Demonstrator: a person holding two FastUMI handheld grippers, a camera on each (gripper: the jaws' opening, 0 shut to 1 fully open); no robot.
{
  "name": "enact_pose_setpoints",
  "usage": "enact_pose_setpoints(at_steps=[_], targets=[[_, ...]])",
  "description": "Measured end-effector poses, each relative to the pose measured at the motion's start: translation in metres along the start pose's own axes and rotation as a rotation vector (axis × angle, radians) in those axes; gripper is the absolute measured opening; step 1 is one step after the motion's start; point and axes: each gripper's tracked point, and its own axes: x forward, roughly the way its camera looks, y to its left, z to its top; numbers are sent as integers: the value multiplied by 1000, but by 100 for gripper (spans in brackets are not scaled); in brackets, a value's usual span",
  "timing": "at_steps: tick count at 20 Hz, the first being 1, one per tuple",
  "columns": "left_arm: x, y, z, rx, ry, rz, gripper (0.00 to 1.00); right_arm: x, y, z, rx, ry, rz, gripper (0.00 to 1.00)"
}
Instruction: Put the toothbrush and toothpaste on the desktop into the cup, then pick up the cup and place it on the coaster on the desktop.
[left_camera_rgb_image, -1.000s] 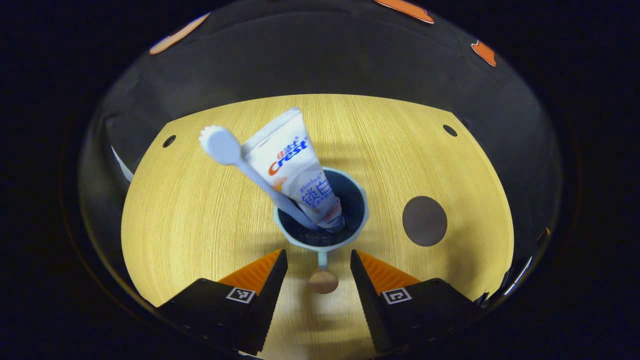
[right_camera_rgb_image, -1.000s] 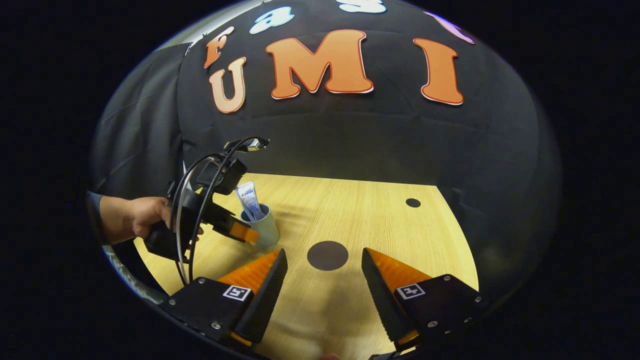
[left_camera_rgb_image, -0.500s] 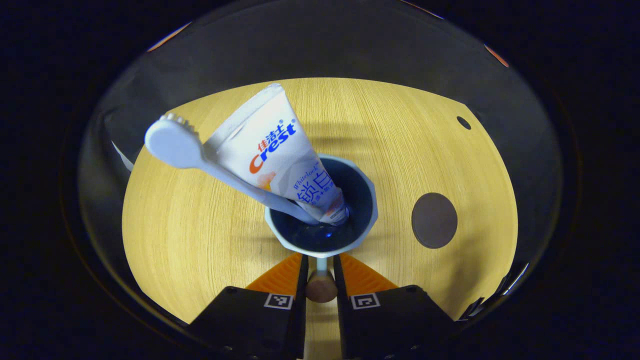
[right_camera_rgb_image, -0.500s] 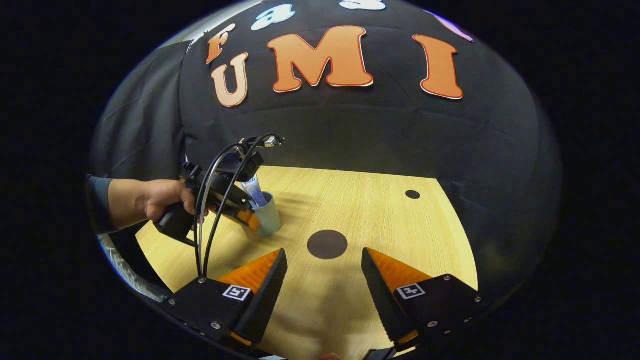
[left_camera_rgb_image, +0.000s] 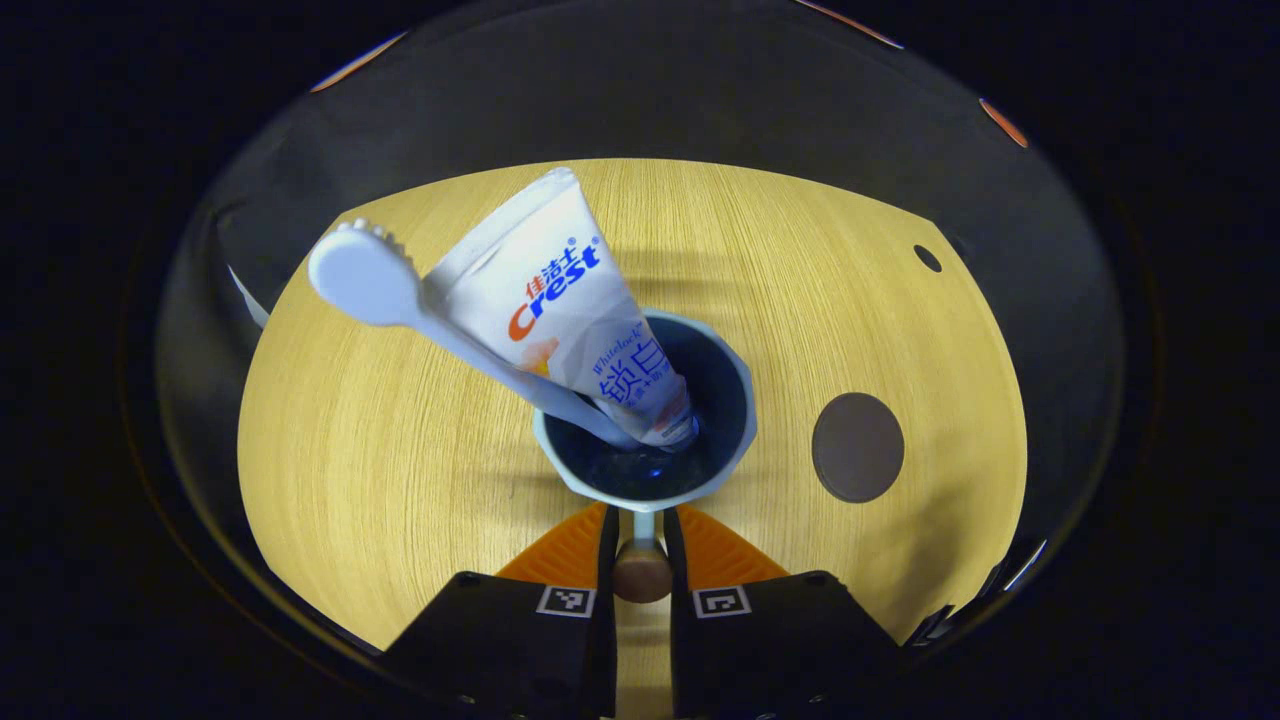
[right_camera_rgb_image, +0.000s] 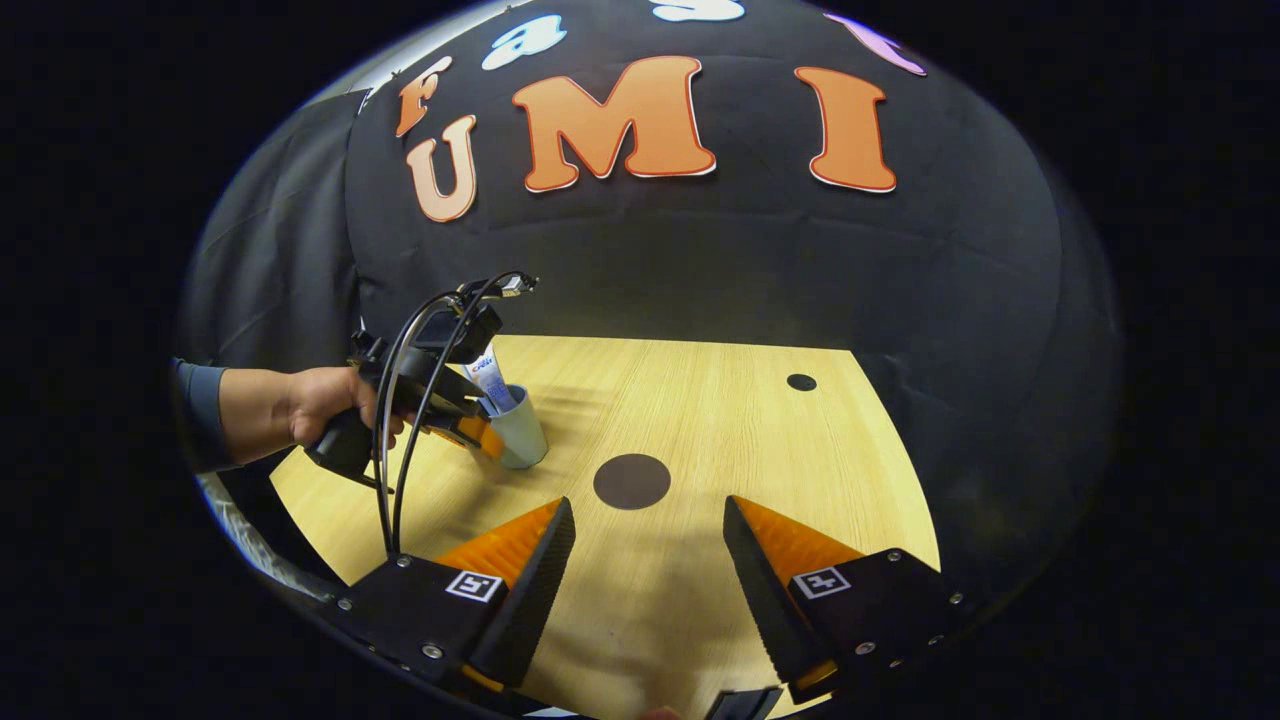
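1. In the left gripper view we look down into the cup (left_camera_rgb_image: 645, 415). The toothbrush (left_camera_rgb_image: 440, 320) and the toothpaste (left_camera_rgb_image: 560, 310) both stand in it, leaning up and to the left, brush head left of the tube.
2. Below the rim, the left gripper (left_camera_rgb_image: 640, 545) is clenched on the cup's handle (left_camera_rgb_image: 642, 570), a finger pressing on each side.
3. To the right, apart from the cup, the dark round coaster (left_camera_rgb_image: 858, 447) lies bare on the wooden desktop (left_camera_rgb_image: 400, 480).
4. The right gripper view adds a hand (right_camera_rgb_image: 320, 400) at the left, holding that gripper against the cup's side.
5. The coaster sits between the cup and the right gripper (right_camera_rgb_image: 648, 545), which hangs spread wide, holding nothing.
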Motion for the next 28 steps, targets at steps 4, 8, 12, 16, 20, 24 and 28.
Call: enact_pose_setpoints(at_steps=[4, 8, 12, 16, 20, 24, 28], targets=[[2, 0, 5, 27, -45, -6, 21, -4, -3, -2, -7, 3, 5, 90], [4, 0, 7, 73, -72, -45, 21, -9, -11, -4, -2, 1, 7, 90], [12, 1, 7, 120, -84, -89, 21, -15, -20, -5, -3, -8, -2, 90], [35, -3, -8, 166, -87, -130, 21, -22, -32, -8, 2, -13, -17, 90], [63, -10, -35, 207, -77, -155, 21, -27, -44, -11, 8, -15, -36, 90], [66, -20, -36, 237, -58, -150, 21, -29, -54, -13, 20, -12, -50, 90], [67, -24, -24, 242, -36, -141, 21, -30, -61, -17, 34, -6, -60, 90]])
